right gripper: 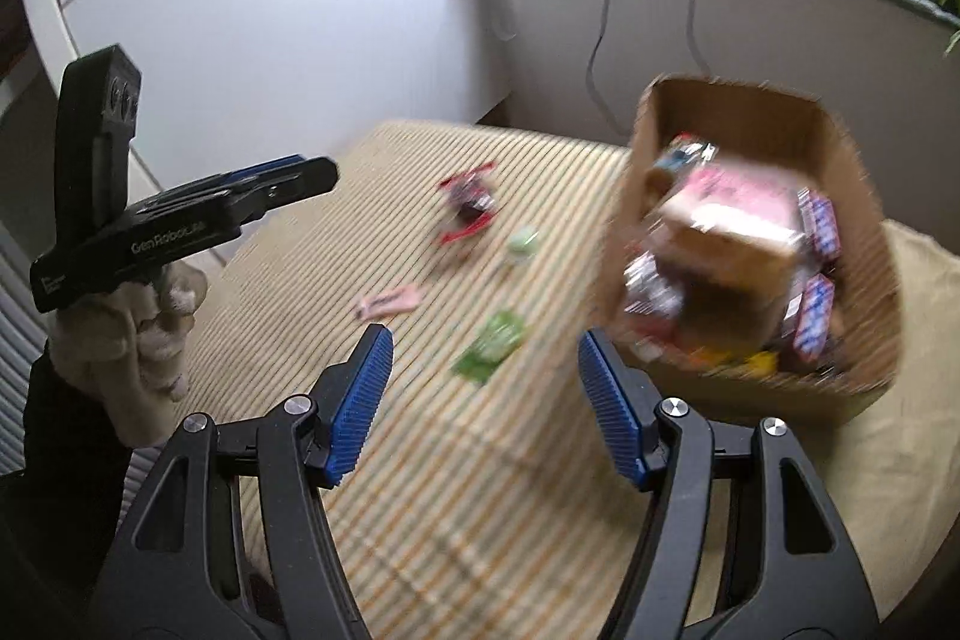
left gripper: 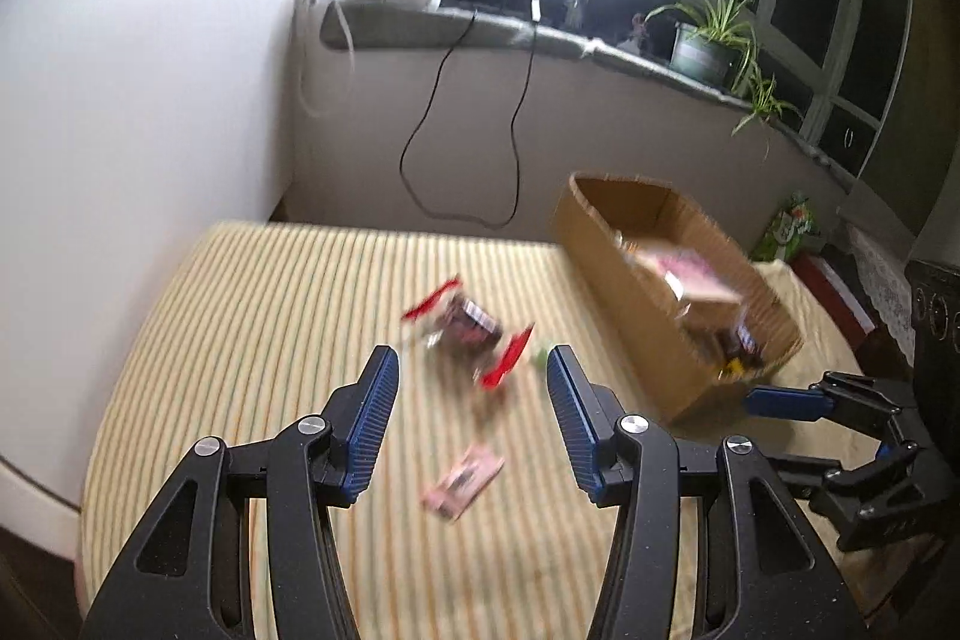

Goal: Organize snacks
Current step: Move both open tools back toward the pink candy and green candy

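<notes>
- Here, on a striped table cover (left gripper: 252, 316), loose snacks lie scattered while a cardboard box (right gripper: 840, 142) at the right already holds a heap of packets, seemingly the collecting point.
- The left gripper (left gripper: 471, 370) hangs above the near middle of the table, its blue-padded jaws apart and empty; it points down toward a red-and-dark wrapped snack (left gripper: 465, 331) lying just beyond its tips.
- A pink packet (left gripper: 462, 484) lies flat on the cover, nearer than the red one; both views are blurred, so labels cannot be read.
- The right gripper (right gripper: 486, 358) also stands with jaws apart and nothing between them, close beside the box's near left corner.
- A green packet (right gripper: 489, 346) lies on the cloth just beyond its tips, and a smaller pale green piece (right gripper: 522, 239) sits farther off.
- A gloved hand (right gripper: 129, 340) carries the left tool at the far left of the right view.
- Likely both tools are lining up on loose snacks to move them into the box.
</notes>
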A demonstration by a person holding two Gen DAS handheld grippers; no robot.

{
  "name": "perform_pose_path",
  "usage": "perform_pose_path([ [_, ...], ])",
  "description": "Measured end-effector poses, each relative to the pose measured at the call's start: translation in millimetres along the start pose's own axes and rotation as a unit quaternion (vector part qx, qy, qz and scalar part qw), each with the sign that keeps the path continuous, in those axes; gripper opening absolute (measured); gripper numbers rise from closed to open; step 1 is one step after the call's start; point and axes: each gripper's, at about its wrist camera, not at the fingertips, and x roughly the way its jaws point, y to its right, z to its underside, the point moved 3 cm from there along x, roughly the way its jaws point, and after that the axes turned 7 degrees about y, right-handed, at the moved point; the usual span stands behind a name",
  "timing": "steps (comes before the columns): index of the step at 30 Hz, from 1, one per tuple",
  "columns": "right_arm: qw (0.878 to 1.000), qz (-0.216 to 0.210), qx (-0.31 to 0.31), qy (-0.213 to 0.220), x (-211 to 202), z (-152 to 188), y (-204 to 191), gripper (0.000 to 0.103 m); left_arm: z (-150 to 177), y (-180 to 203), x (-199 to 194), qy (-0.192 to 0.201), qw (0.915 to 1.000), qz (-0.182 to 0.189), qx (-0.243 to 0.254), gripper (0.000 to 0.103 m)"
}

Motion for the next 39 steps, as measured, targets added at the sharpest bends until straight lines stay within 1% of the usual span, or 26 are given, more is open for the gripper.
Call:
perform_pose_path([
  [5,0.999,0.002,0.013,-0.031,28.5,15.3,-9.2,0.067,25.7,-8.3,6.9,-0.032,0.9993,0.016,-0.013,0.050],
  [9,0.999,0.019,0.021,-0.045,46.9,21.2,-7.7,0.060,40.6,-13.4,14.5,-0.056,0.9977,0.031,-0.023,0.046],
  [12,0.998,0.032,0.030,-0.049,57.6,22.0,-3.6,0.059,50.2,-15.2,19.0,-0.069,0.9966,0.040,-0.022,0.044],
  [15,0.997,0.046,0.040,-0.055,68.2,21.9,0.4,0.054,56.4,-14.9,25.7,-0.082,0.9959,0.037,-0.012,0.043],
  [17,0.996,0.054,0.048,-0.056,74.4,22.6,3.2,0.051,59.0,-13.3,28.4,-0.087,0.9955,0.037,-0.001,0.041],
  [19,0.995,0.061,0.051,-0.057,79.7,22.4,5.6,0.049,60.9,-11.6,29.5,-0.091,0.9951,0.035,0.013,0.041],
  [23,0.995,0.069,0.048,-0.055,84.3,18.0,6.3,0.047,64.4,-7.1,33.4,-0.101,0.9936,0.031,0.041,0.039],
  [27,0.995,0.076,0.031,-0.057,92.6,14.0,0.6,0.043,67.5,0.0,38.8,-0.111,0.9907,0.029,0.073,0.037],
  [29,0.995,0.080,0.017,-0.059,93.4,13.1,-2.6,0.043,69.4,1.8,42.2,-0.115,0.9894,0.026,0.084,0.033],
  [34,0.993,0.095,-0.028,-0.062,98.0,13.1,-13.2,0.039,71.9,3.9,48.5,-0.119,0.9879,0.012,0.099,0.027],
  [36,0.991,0.107,-0.049,-0.062,98.5,14.0,-16.0,0.034,71.2,4.0,49.4,-0.116,0.9885,0.008,0.097,0.021],
  [38,0.989,0.114,-0.064,-0.062,99.3,14.4,-18.3,0.029,71.8,4.5,49.5,-0.115,0.9885,0.006,0.098,0.019],
  [39,0.989,0.114,-0.069,-0.062,98.5,14.4,-18.6,0.025,72.2,4.8,49.4,-0.114,0.9884,0.006,0.100,0.018],
])
